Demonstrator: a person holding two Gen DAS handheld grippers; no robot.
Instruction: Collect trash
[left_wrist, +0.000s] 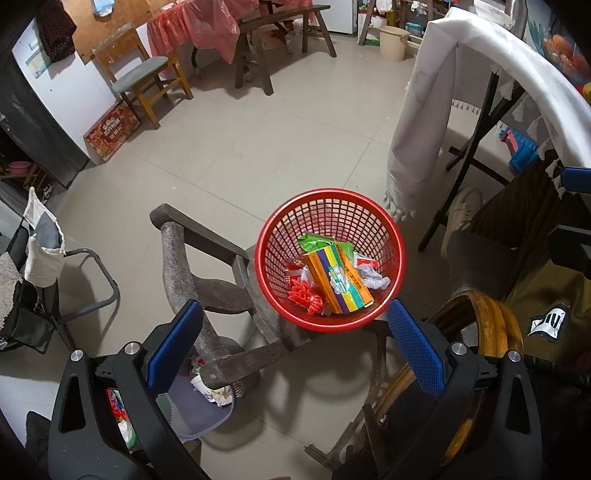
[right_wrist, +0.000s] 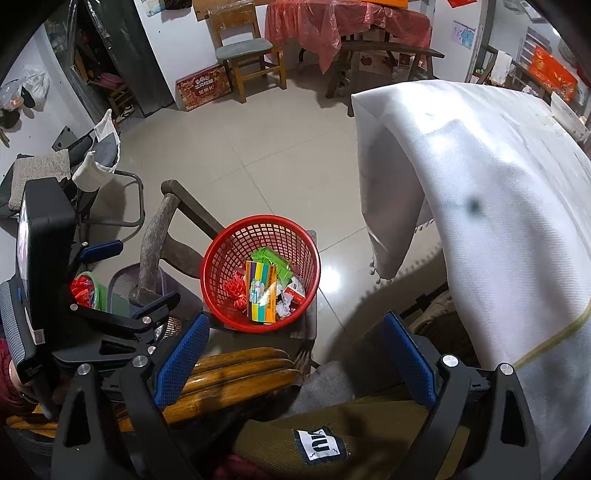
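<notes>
A red mesh basket (left_wrist: 334, 206) stands on the seat of a dark wooden chair (left_wrist: 207, 240). It holds an orange and green box (left_wrist: 341, 278), a green wrapper, red netting and crumpled white paper. It also shows in the right wrist view (right_wrist: 229, 254). My left gripper (left_wrist: 295, 339) is open and empty, above and just short of the basket. My right gripper (right_wrist: 295, 350) is open and empty, farther back, over a curved wooden chair arm (right_wrist: 236, 373). The left gripper (right_wrist: 122, 280) also shows at the left of the right wrist view.
A grey mesh bin (left_wrist: 199, 406) with trash sits on the floor under the chair. A table with a white cloth (right_wrist: 480, 221) stands to the right. A metal-frame chair (left_wrist: 85, 280) is at the left. A wooden chair (left_wrist: 144, 74), a red box and a red-covered table stand at the back.
</notes>
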